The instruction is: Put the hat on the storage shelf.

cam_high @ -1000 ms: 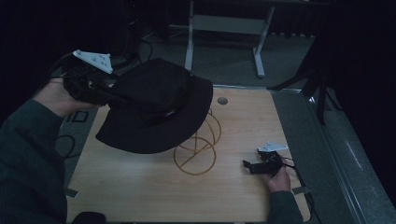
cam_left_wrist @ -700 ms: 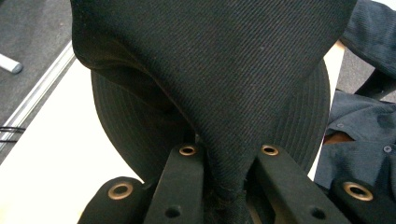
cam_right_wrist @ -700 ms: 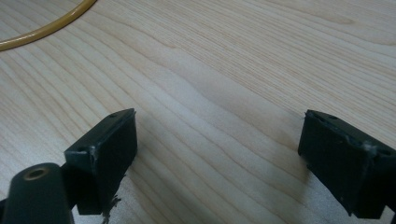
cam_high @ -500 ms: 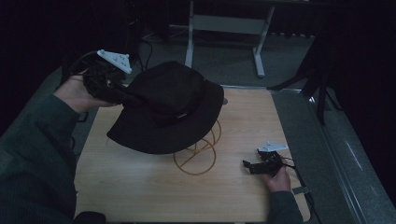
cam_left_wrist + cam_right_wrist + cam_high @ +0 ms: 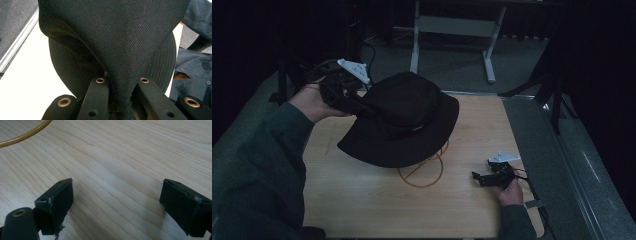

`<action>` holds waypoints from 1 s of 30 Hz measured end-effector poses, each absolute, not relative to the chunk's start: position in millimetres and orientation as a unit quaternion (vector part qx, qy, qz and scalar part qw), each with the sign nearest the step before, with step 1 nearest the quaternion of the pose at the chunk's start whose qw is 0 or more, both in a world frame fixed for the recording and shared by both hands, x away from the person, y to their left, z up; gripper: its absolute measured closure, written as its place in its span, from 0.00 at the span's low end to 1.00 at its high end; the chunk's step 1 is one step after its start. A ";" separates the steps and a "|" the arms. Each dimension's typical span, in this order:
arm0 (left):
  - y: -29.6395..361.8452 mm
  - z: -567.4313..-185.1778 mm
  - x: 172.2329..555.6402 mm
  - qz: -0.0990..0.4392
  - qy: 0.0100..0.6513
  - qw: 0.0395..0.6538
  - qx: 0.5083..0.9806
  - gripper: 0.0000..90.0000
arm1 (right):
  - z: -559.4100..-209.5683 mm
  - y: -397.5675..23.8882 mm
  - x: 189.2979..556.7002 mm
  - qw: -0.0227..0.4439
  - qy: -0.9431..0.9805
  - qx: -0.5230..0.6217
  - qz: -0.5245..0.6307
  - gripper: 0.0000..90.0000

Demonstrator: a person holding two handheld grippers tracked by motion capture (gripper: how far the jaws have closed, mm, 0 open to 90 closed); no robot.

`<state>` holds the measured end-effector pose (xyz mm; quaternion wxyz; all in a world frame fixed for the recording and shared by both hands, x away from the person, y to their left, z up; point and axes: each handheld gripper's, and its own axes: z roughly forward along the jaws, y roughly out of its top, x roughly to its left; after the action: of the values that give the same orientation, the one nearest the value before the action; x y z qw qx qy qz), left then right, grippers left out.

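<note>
Overhead, left gripper (image 5: 362, 102) clamps black hat (image 5: 404, 120) brim above wire stand (image 5: 422, 167); right gripper (image 5: 479, 177) jaws apart, empty.

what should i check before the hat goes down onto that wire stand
1. Left gripper grip on the black fabric bucket hat: ok, brim cloth pinched between its fingers.
2. Hat over the yellow wire stand: ok, it covers the stand's upper part, with the base ring showing below the brim.
3. Crown seated on the stand's top: cannot tell, the hat hides it.
4. Right gripper clear of the stand: ok, it rests open on the light wooden table, apart from the ring.
5. Hat level: not ok, it is tilted and lifted at the held side.
</note>
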<state>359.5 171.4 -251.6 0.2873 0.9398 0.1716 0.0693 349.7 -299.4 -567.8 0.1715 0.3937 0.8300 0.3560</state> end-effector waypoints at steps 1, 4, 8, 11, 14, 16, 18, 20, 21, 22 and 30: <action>169.2 -252.8 360.4 0.068 0.171 0.286 0.940 0.96 | -567.7 -299.4 349.7 0.172 0.830 0.394 0.356 0.13; 163.1 -256.4 362.5 0.063 0.168 0.283 0.942 0.96 | -567.8 -299.4 349.7 0.172 0.830 0.393 0.356 0.13; 156.2 -260.6 364.6 0.057 0.163 0.280 0.944 0.96 | -567.8 -299.4 349.7 0.173 0.830 0.393 0.356 0.13; 150.2 -264.6 366.0 0.056 0.161 0.277 0.946 0.96 | -567.8 -299.4 349.7 0.173 0.830 0.393 0.356 0.13; 144.1 -269.7 367.7 0.053 0.159 0.270 0.948 0.95 | -567.8 -299.3 349.7 0.173 0.830 0.394 0.356 0.13; 140.1 -272.9 368.9 0.051 0.157 0.263 0.951 0.95 | -567.8 -299.3 349.7 0.172 0.830 0.394 0.356 0.13; 136.5 -275.9 370.0 0.051 0.158 0.257 0.952 0.95 | -567.8 -299.3 349.7 0.172 0.830 0.394 0.356 0.13; 133.4 -278.8 371.0 0.051 0.158 0.254 0.953 0.94 | -567.9 -299.3 349.7 0.172 0.830 0.394 0.356 0.13; 131.8 -280.3 371.3 0.051 0.158 0.252 0.954 0.94 | -567.9 -299.3 349.7 0.172 0.830 0.394 0.356 0.13; 130.0 -281.8 371.6 0.051 0.157 0.246 0.955 0.94 | -567.8 -299.3 349.7 0.172 0.830 0.394 0.356 0.13; 117.5 -293.9 374.2 0.055 0.159 0.220 0.961 0.91 | -567.8 -299.3 349.6 0.172 0.830 0.394 0.356 0.13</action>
<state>374.2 117.5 -293.9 0.2202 0.9608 0.1590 0.0549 349.6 -299.3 -567.8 0.1718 0.3938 0.8297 0.3562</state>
